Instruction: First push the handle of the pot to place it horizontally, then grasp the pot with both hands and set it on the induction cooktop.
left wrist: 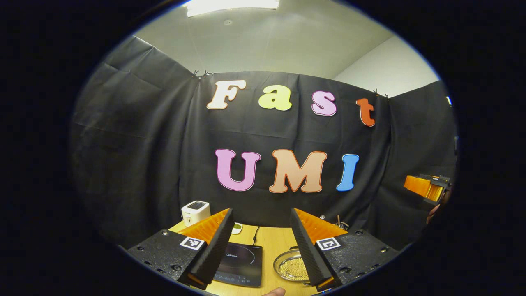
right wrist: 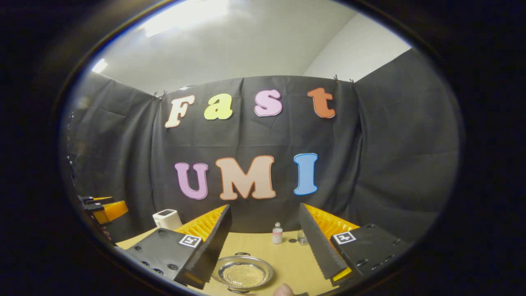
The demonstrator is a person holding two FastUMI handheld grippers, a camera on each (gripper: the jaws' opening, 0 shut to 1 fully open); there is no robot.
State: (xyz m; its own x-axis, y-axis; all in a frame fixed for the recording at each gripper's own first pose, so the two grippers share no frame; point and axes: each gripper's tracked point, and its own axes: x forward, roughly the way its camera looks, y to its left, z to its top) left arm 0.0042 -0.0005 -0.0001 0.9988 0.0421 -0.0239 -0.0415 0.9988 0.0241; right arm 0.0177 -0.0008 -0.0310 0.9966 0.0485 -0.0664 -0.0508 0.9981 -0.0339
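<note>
On the table, the pot sits right of the cooktop, under both raised grippers. I hold the left gripper and right gripper released, jaws wide and empty. The handle looks small; I should lower one fingertip beside it and push gently so the pot does not slide.

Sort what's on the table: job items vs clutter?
Job:
- pot, shiny, holding small pale beads
- induction cooktop, left of the pot
- left tongs and right tongs, both open, holding nothing

Clutter:
- white appliance at the back left
- small bottle
- small glass jar
- cable behind the cooktop
</note>
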